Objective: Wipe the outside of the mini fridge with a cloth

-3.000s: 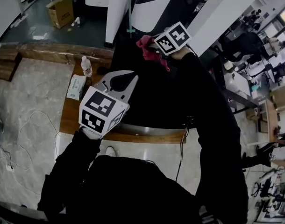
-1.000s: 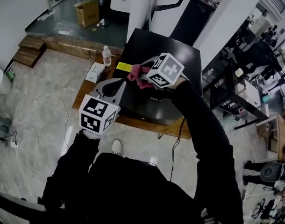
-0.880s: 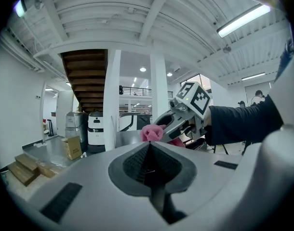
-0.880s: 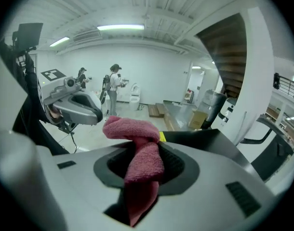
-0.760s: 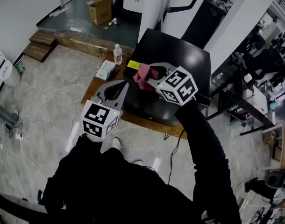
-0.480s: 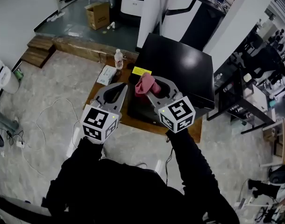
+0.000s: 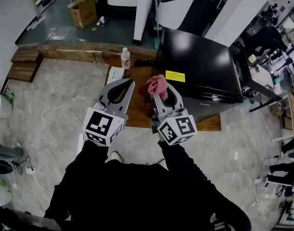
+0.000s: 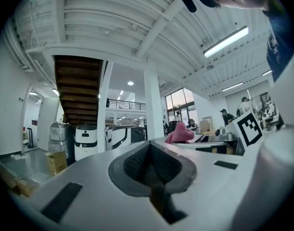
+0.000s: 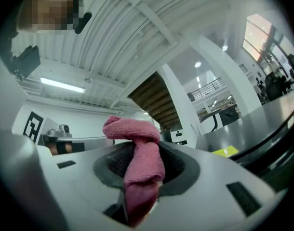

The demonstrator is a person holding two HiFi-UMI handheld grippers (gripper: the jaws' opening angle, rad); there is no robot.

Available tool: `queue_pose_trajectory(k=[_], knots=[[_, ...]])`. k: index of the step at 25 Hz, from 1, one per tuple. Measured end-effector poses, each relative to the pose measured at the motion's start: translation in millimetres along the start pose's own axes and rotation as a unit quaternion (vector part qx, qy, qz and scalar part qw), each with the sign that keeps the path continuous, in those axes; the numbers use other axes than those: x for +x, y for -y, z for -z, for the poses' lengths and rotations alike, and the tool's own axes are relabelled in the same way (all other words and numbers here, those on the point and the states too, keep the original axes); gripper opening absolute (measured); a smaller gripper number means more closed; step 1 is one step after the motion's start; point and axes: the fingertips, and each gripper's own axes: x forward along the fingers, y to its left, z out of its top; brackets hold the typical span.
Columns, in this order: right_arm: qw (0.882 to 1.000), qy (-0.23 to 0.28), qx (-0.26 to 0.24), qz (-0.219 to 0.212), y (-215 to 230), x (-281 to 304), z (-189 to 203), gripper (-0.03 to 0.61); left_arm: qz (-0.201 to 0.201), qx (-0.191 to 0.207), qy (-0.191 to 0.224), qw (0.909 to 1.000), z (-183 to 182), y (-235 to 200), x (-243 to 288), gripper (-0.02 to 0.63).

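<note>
**Head view.** Half a second ago the right gripper (image 7: 159, 91) held the pink cloth (image 7: 157, 83) over the front-left corner of the mini fridge (image 7: 200, 64). It now holds the cloth off the fridge, just to its left, above the wooden bench (image 7: 139, 110). The left gripper (image 7: 129, 83) is beside the right one as before, its jaws together with nothing between them.
- Mini fridge: black, box-shaped, glossy top, with a yellow label (image 7: 175, 76) near its left edge. It stands on the bench.
- Bench: low, with brown planks. A clear water bottle (image 7: 125, 57) stands upright at its far end.
- Floor: pale veined stone, with a loose white cable (image 7: 58, 124) lying on it.
- Cardboard box (image 7: 83, 11): open, on darker flooring beyond the bench.

**Left gripper view.**
- Left gripper (image 8: 150, 147): smooth grey plastic, with dark ribbed pads pressed closed and nothing between them.
- Pink cloth (image 8: 180, 134): shows past the jaws to the right, near the right gripper's black-and-white marker cube (image 8: 248, 128).
- Room: white ribbed ceiling with strip lights, white columns, and a brown staircase (image 8: 79, 88) seen from below.

**Right gripper view.**
- Right gripper (image 9: 137, 186): clamped on the pink cloth (image 9: 140, 155).
- Pink cloth: soft terry, in a thick fold. It runs up between the ribbed pads and curls over at the tip.
- Mini fridge (image 9: 277, 124): its shiny dark top lies to the right, with the yellow label (image 9: 226, 151) on it.
</note>
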Motion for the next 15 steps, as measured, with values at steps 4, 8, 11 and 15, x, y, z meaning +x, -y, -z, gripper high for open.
queue_pose_trajectory(k=[4, 8, 11, 15], knots=[[0.993, 0.034, 0.088, 0.067, -7, 33, 22, 0.133, 0.052, -0.007, -0.001, 0.9986, 11, -41, -4, 0.003], [0.974, 0.072, 0.170, 0.134, 9, 54, 46, 0.132, 0.081, -0.005, -0.005, 0.9967, 25, -65, 1, 0.003], [0.946, 0.123, 0.240, 0.179, 31, 57, 58, 0.132, 0.104, 0.004, -0.006, 0.9946, 34, -72, 16, 0.003], [0.897, 0.196, 0.331, 0.218, 63, 58, 70, 0.130, 0.125, 0.017, -0.004, 0.9920, 41, -73, 41, 0.003]])
